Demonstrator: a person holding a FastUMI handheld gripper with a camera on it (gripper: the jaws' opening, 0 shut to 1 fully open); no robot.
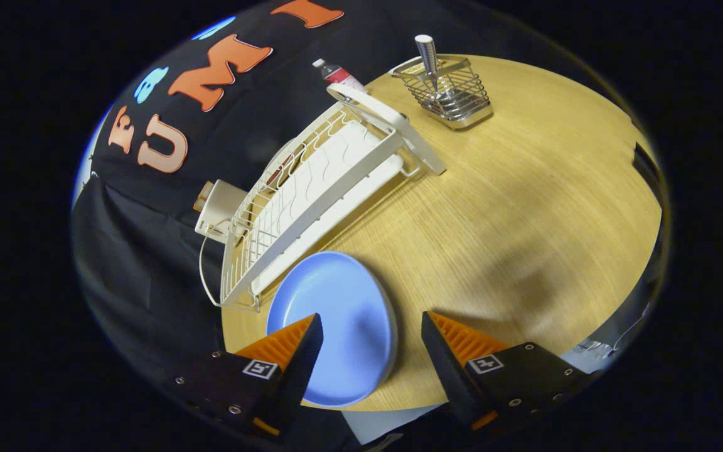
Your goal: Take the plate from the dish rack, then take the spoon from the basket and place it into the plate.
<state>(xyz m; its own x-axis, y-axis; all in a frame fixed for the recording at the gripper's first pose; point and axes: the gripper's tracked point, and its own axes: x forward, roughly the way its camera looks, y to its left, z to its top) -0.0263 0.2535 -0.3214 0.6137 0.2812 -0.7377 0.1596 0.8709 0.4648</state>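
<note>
In the gripper view, the claw (371, 342) has its two fingers apart, and nothing is pressed between them; the blue plate (336, 320) lies flat on the wooden surface (524, 207), partly between the fingers, with the left finger (295, 351) over its near edge and the right finger (455, 351) just beside its rim, not touching it as far as I can tell; the white rack (311, 201) stands just beyond the plate, near the surface's edge; the wire basket (449, 91) stands well beyond the fingers, apart from the rack; the spoon (427, 59) stands upright in the basket, its handle pointing up; a bottle (339, 75) lies behind the rack.
</note>
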